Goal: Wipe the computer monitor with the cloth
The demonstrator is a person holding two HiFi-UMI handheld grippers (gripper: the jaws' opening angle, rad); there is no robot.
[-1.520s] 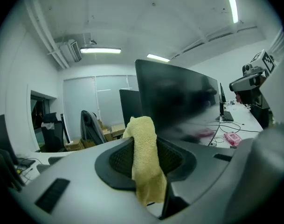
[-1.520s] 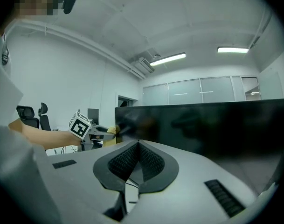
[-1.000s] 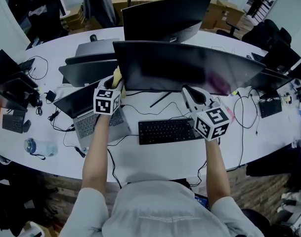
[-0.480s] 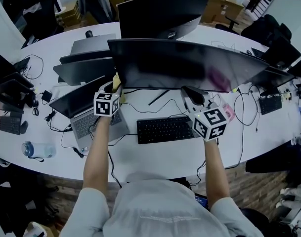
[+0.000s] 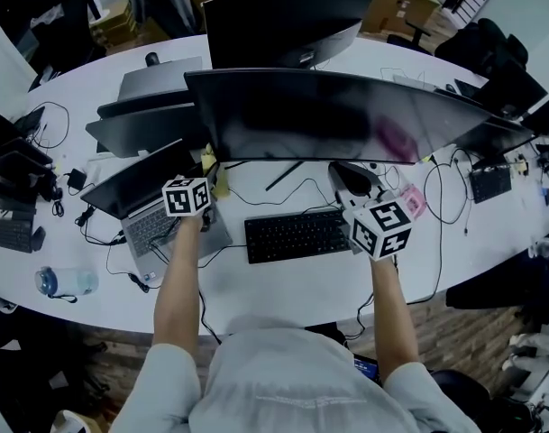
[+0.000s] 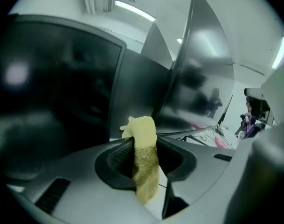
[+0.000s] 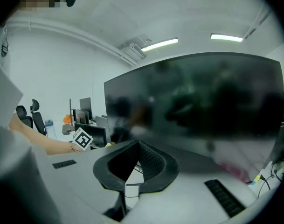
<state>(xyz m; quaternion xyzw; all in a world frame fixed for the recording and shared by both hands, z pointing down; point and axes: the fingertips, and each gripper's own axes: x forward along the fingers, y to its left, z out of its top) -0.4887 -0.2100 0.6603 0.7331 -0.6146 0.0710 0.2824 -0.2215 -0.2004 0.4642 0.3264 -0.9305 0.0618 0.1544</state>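
The wide curved monitor (image 5: 346,115) stands dark at the middle of the white desk (image 5: 283,287). My left gripper (image 5: 209,171) sits by the monitor's lower left corner, shut on a yellow cloth (image 5: 209,159). In the left gripper view the cloth (image 6: 144,157) hangs clamped between the black pads, and the monitor (image 6: 202,78) shows edge-on at the right. My right gripper (image 5: 343,170) hovers below the monitor's lower middle, above the keyboard's far right end. In the right gripper view its jaws (image 7: 138,146) meet with nothing between them, facing the dark monitor (image 7: 197,97).
A black keyboard (image 5: 297,234) lies in front of the monitor, and an open laptop (image 5: 143,201) sits to the left. More monitors (image 5: 292,16) stand behind. Cables (image 5: 450,206), a pink item (image 5: 411,198) and a water bottle (image 5: 62,280) lie on the desk.
My left gripper, still holding the cloth, has dropped slightly away from the monitor's lower left corner toward the laptop. The right gripper has barely moved.
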